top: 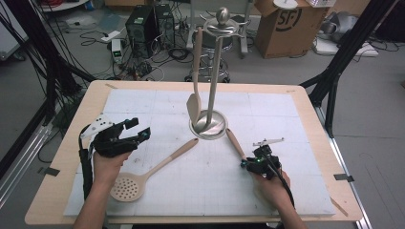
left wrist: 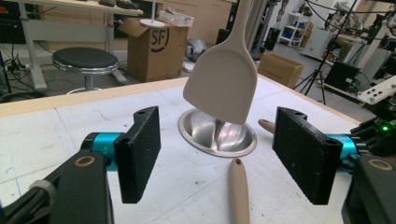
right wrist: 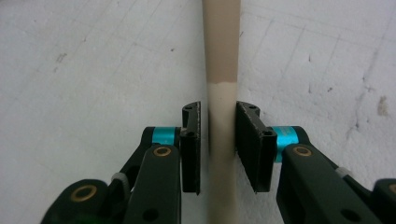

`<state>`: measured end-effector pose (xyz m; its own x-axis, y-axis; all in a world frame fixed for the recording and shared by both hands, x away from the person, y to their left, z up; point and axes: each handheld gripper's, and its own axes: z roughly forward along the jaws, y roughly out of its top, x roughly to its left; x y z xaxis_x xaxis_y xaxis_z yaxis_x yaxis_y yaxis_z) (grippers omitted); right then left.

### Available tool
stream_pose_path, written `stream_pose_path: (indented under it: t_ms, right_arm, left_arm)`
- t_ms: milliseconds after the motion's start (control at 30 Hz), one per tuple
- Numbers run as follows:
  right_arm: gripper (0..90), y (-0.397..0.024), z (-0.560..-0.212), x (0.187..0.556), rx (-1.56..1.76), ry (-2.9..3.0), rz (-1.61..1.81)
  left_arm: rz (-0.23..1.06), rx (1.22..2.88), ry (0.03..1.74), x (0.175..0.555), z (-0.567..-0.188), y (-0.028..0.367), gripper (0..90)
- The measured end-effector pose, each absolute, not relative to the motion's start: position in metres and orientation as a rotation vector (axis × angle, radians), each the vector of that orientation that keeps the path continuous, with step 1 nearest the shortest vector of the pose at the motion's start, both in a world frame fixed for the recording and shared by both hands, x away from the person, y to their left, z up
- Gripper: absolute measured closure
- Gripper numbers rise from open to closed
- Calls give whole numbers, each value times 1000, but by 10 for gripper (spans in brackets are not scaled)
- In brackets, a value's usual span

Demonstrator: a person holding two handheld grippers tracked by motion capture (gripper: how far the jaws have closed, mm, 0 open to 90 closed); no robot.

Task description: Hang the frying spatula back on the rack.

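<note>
White mat point(top: 296, 143): right gripper point(right wrist: 218, 140) seemingly clasps utensil handle point(right wrist: 221, 56).

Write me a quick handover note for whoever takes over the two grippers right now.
Left gripper: open, holding nothing, raised over the white mat and aimed at the stand's base.
Right gripper: fingers either side of the utensil handle lying on the mat right of the stand; it looks closed on it or nearly so, not yet lifted.
Skimmer: flat on the mat, handle tip pointing at the base.
Spatula: already hanging on the metal stand.
Done: one utensil hung. Left, probably: lift and hang the right one, then the skimmer.
</note>
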<state>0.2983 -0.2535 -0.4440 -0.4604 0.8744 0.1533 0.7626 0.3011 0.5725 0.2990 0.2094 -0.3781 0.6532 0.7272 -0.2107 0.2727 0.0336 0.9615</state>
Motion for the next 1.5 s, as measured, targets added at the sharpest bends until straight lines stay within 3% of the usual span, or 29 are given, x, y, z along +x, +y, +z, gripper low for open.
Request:
stream_pose_path:
  t_ms: [700,833,1000,1500]
  right_arm:
    - [709,-252,-452,291,1416,2316,933]
    - [767,-252,-451,290,1427,2305,930]
    - [775,-256,-450,292,1447,2298,981]
    - [776,-252,-409,298,1308,2220,1242]
  left_arm:
    - [425,1560,841,301,-378,203,331]
    - [427,1555,847,301,-377,203,332]
    - [424,1552,851,302,-378,205,332]
    - [430,1547,855,301,-378,208,332]
